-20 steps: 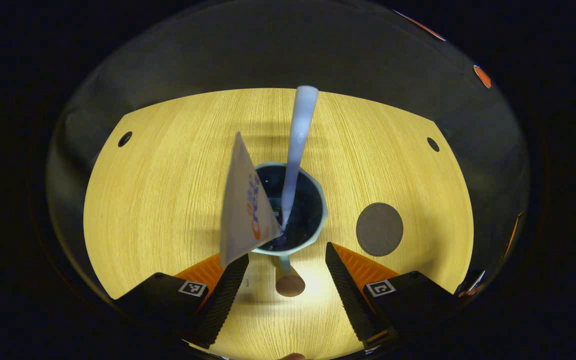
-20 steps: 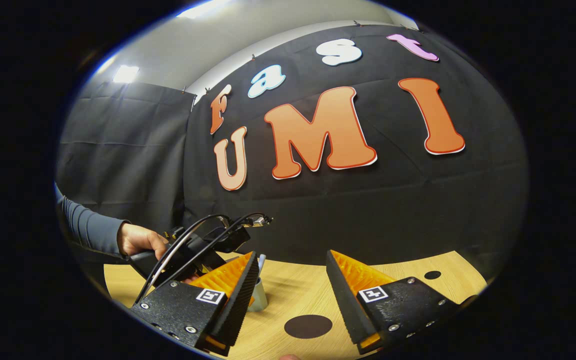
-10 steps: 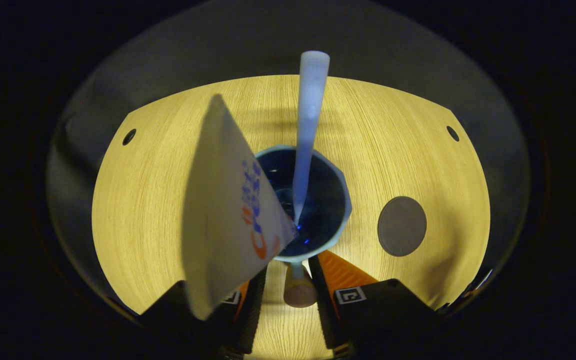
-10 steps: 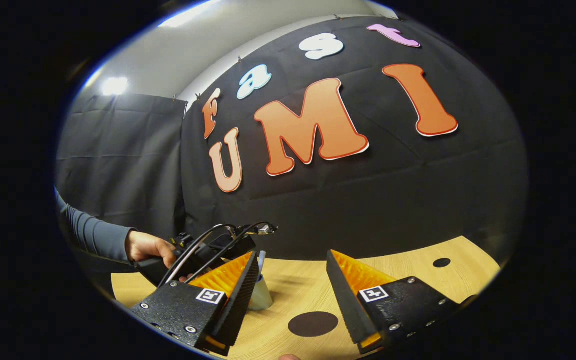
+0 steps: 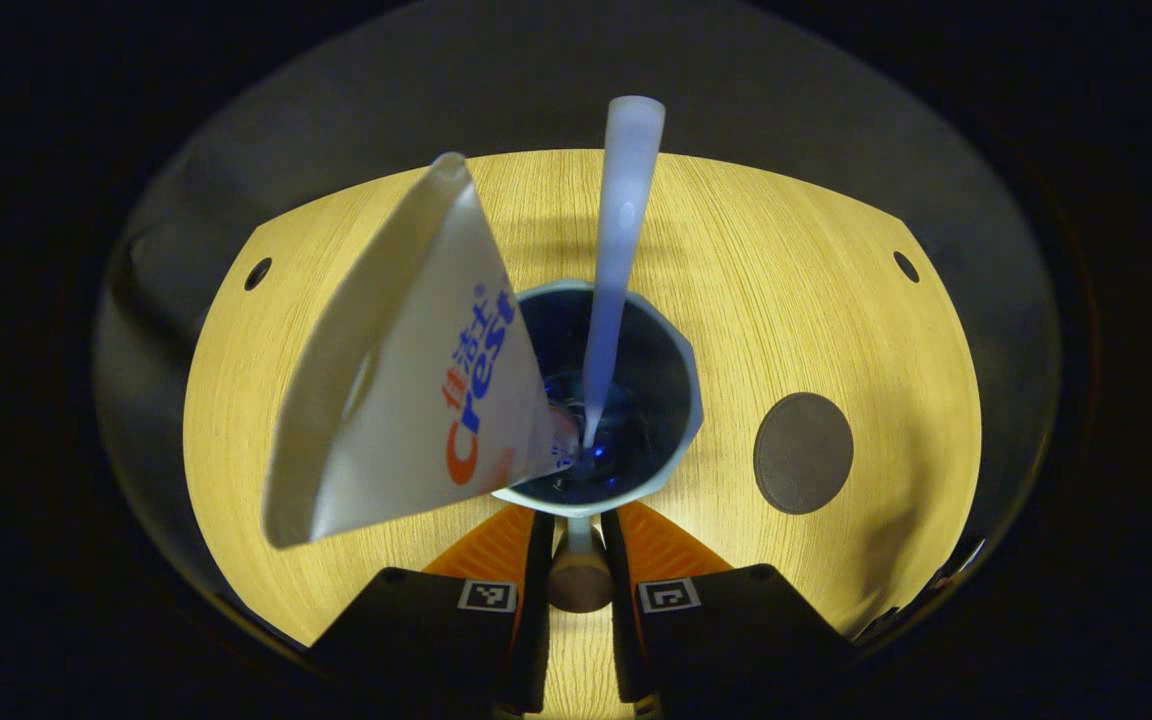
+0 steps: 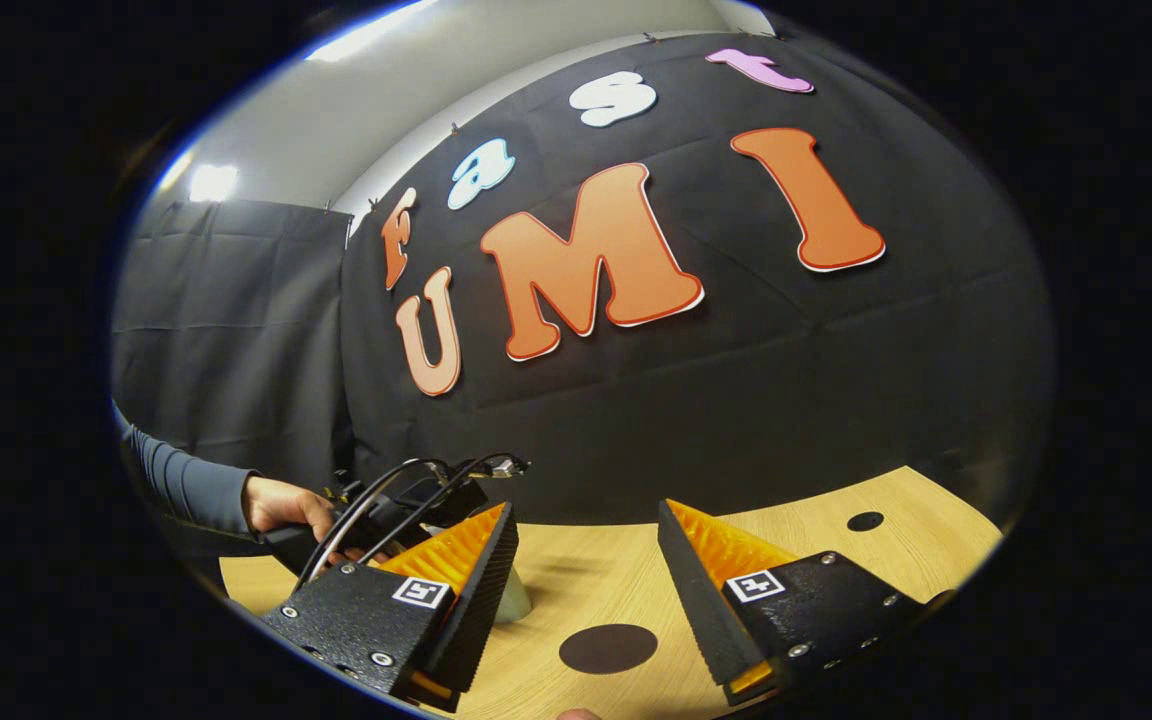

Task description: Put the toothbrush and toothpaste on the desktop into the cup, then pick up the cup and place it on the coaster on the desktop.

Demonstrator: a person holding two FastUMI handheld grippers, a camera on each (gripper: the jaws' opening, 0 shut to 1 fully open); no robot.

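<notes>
In the left gripper view I look straight down into a pale blue cup [image 5: 681, 440] standing on the wooden desktop [image 5: 336, 260]. A white toothpaste tube [image 5: 406, 400] leans out of it to the left, and a light blue toothbrush [image 5: 621, 230] stands in it. My left gripper [image 5: 576, 525] is shut on the cup's handle [image 5: 578, 575]. The dark round coaster [image 5: 803, 452] lies to the cup's right. In the right gripper view my right gripper [image 6: 586, 510] hangs open over the desktop, with the coaster [image 6: 608, 648] below it and the cup's base [image 6: 516, 603] half hidden behind a finger.
A person's hand [image 6: 276, 503] and grey sleeve hold the other gripper, with its cables, at the left of the right gripper view. Small dark holes mark the desktop's far corners [image 5: 257, 272] [image 5: 904, 266]. Black cloth walls close off the back.
My left gripper's fingers have closed from wide apart onto the cup's handle. The toothpaste tube has tipped further to the left. The right gripper has shifted only slightly and stays open.
</notes>
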